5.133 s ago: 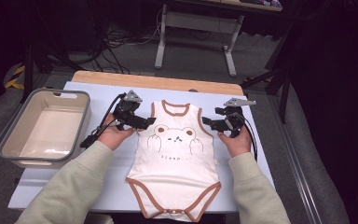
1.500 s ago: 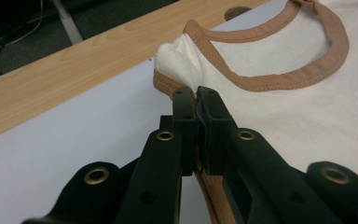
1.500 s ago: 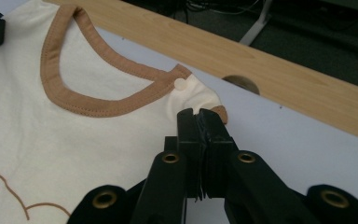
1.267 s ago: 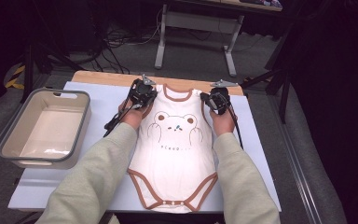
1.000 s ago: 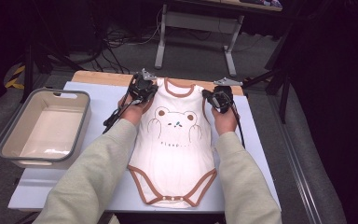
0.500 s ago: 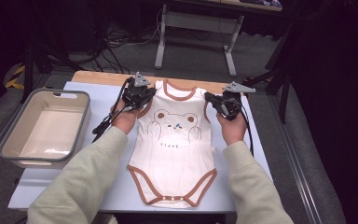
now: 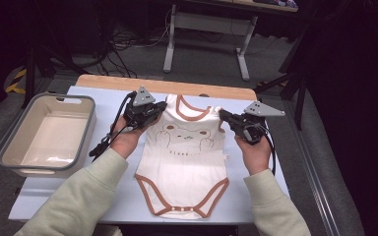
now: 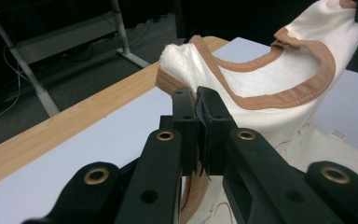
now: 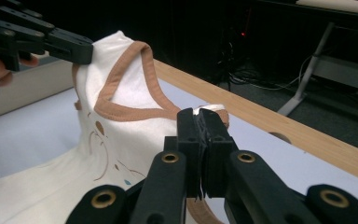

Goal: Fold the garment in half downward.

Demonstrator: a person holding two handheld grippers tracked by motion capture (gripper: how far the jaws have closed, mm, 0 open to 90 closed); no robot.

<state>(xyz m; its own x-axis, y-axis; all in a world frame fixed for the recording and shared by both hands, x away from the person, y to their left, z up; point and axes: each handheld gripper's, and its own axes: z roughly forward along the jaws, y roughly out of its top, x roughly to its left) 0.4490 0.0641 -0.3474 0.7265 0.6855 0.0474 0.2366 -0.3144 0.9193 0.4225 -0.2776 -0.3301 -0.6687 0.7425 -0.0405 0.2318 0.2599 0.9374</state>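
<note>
Pale blue worktop (image 7: 103,196) with a wooden far edge, dark room behind; a grey plastic tub (image 7: 47,132) sits left. My left gripper (image 7: 163,106) and right gripper (image 7: 222,115) each pinch a shoulder of the cream brown-trimmed baby bodysuit (image 7: 184,167). Left gripper view: jaws clamped on the strap, collar lifted. Right gripper view: the same, a desk frame (image 9: 317,65) beyond.

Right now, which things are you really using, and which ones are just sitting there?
In use:
- baby bodysuit, pinched at both shoulders
- left gripper, shut on one shoulder
- right gripper, shut on the other shoulder

Just lying about:
- grey tub, beside the bodysuit on the table
</note>
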